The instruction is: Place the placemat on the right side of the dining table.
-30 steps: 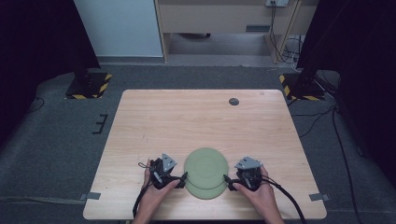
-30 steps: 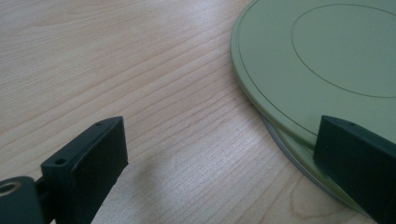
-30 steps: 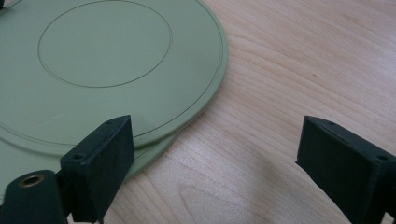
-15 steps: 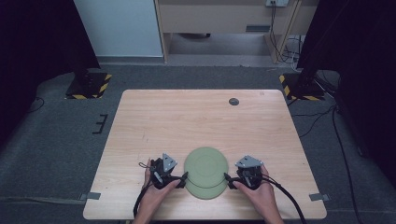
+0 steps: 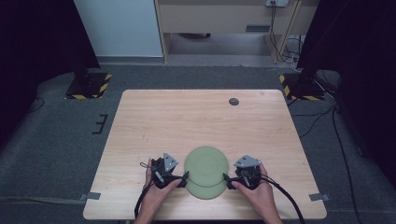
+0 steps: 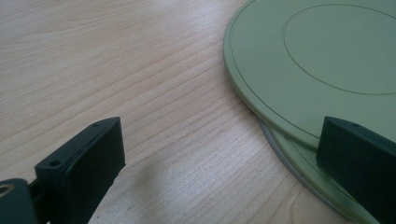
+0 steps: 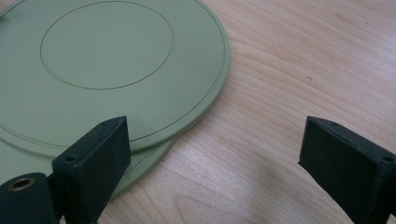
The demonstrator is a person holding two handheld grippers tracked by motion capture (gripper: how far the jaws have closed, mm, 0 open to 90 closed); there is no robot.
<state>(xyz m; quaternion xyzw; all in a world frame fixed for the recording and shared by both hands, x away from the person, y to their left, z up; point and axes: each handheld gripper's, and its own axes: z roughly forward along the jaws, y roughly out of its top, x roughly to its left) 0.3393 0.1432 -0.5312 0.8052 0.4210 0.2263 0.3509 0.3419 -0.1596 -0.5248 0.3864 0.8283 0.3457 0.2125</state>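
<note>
From the high view, my left hand-held gripper [image 5: 183, 176] and right hand-held gripper [image 5: 227, 178] sit at the near edge of the surface [image 5: 196, 116], one on each side of two stacked green plates [image 5: 206, 172]. The upper plate lies shifted a little far of the lower one. A small dark disc [image 5: 233, 101] lies well apart near the far edge. Grey carpet surrounds the surface, with two stand bases marked in yellow and black stripes on the floor to the far left and far right, and cables trailing at the right.

The left gripper view shows what the high view cannot: my jaws are spread wide. One jaw hangs over bare wood, the other stands over the rim of the plates [image 6: 308, 60], where the upper plate overhangs the lower.

The right gripper view shows that gripper's jaws spread too, one over the edge of the plates [image 7: 107, 70], the other over bare wood grain.
</note>
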